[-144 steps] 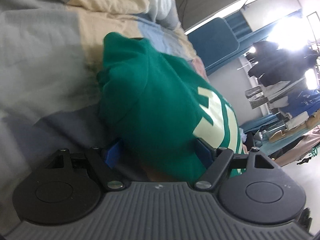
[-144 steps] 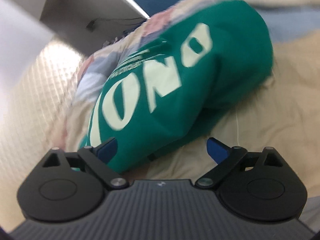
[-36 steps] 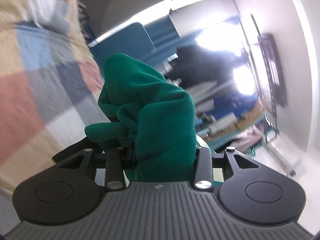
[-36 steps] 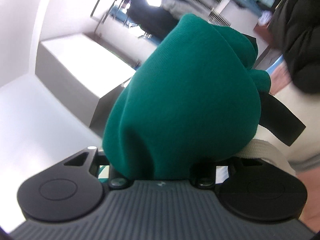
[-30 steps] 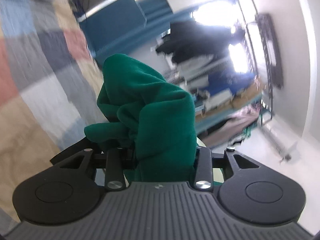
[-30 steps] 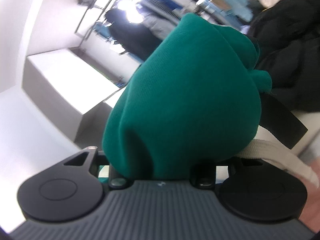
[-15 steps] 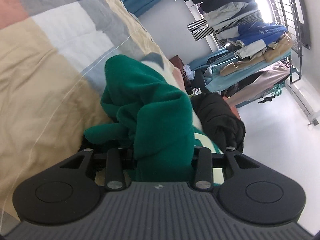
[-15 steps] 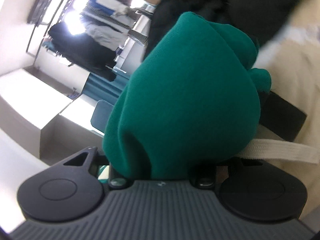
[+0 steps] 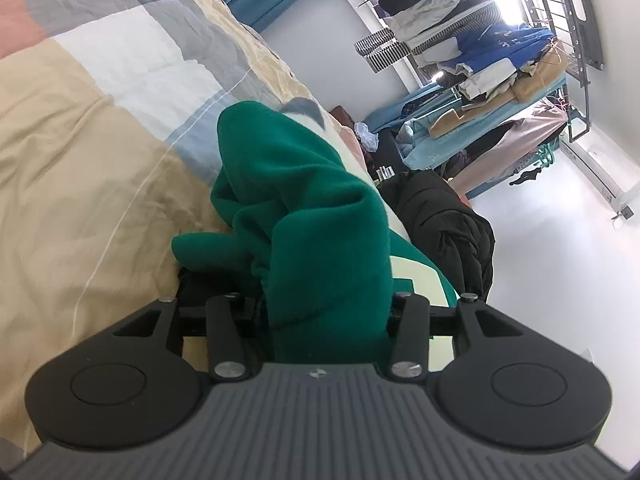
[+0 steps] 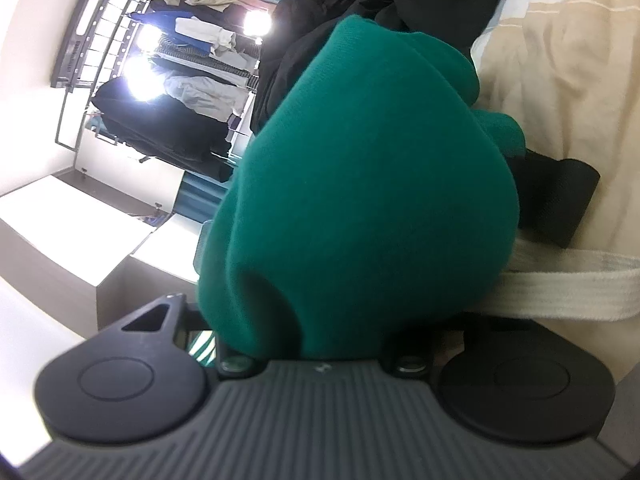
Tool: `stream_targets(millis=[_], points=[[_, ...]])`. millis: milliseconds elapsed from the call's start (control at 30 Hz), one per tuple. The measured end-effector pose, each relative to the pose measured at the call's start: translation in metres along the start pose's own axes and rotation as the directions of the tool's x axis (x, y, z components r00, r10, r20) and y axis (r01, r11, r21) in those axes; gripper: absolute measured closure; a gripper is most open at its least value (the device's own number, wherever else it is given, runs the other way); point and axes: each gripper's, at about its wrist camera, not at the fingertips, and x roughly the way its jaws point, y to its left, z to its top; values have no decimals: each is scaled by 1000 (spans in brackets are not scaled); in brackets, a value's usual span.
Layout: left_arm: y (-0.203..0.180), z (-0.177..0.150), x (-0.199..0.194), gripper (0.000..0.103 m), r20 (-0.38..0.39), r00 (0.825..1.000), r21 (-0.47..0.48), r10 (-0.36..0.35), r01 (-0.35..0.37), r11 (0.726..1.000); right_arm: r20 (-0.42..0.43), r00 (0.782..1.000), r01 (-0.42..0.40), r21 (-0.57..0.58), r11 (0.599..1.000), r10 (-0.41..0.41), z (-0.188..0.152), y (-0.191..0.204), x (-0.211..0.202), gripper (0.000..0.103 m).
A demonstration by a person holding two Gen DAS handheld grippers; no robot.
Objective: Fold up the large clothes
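A green sweatshirt (image 9: 312, 232) with cream lettering is bunched up in front of both cameras. My left gripper (image 9: 320, 312) is shut on a thick fold of it, just above a patchwork quilt (image 9: 80, 140). The fabric hides the fingertips. My right gripper (image 10: 324, 344) is shut on another bunched part of the green sweatshirt (image 10: 360, 184), which fills most of the right wrist view and hides the fingers. A cream ribbed hem or strap (image 10: 568, 292) runs out to the right of it.
A black jacket (image 9: 444, 216) lies past the sweatshirt at the bed's edge. A beige garment with printed letters (image 10: 568, 80) lies to the right. A clothes rack (image 9: 480, 52) full of garments stands by the far wall. A white cabinet (image 10: 72, 236) is at the left.
Both grippers closed on the sweatshirt, lifted it off the bed, and swung it round. In the last half second they lowered a little toward the quilt and the other clothes.
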Motion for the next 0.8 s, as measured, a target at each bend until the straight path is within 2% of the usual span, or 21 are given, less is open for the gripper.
stream_targets(millis=[33, 100, 133, 200, 233, 267, 433, 533, 633, 733, 800], points=[[1, 0, 0, 51, -1, 1000, -8, -3, 3, 1000, -2, 1000, 5, 5, 1000, -5, 0, -6, -1, 50], [1, 0, -4, 41, -9, 1000, -30, -12, 12, 999, -6, 1000, 20, 13, 1000, -20, -3, -12, -3, 48], [2, 1, -5, 32, -22, 1000, -37, -12, 11, 999, -9, 1000, 28, 18, 999, -27, -8, -18, -10, 45], [1, 1, -10, 27, -43, 999, -34, 5, -7, 999, -16, 999, 48, 40, 998, -47, -11, -24, -13, 32], [2, 0, -14, 26, -49, 999, -35, 8, -10, 999, -19, 998, 60, 54, 997, -59, -12, -28, -15, 22], [3, -1, -19, 23, -55, 998, -41, 10, -12, 999, -18, 997, 73, 61, 995, -72, -12, -28, -17, 18], [7, -8, -61, 15, -23, 999, 10, 41, -41, 999, -26, 991, 135, 14, 991, -134, -9, -13, -40, 18], [0, -6, -89, 15, 0, 996, 76, 90, -90, 993, -11, 987, 161, -30, 986, -162, -3, 0, -61, 18], [-20, -1, -115, 15, 37, 993, 155, 111, -116, 981, 21, 986, 169, -68, 983, -168, 6, 18, -82, 17], [-50, 6, -140, 15, 47, 994, 201, 99, -107, 974, 49, 990, 134, -105, 985, -129, 14, 40, -103, 17], [-75, 10, -157, 15, 65, 993, 264, 99, -113, 958, 64, 991, 127, -167, 978, -118, 16, 62, -114, 17]])
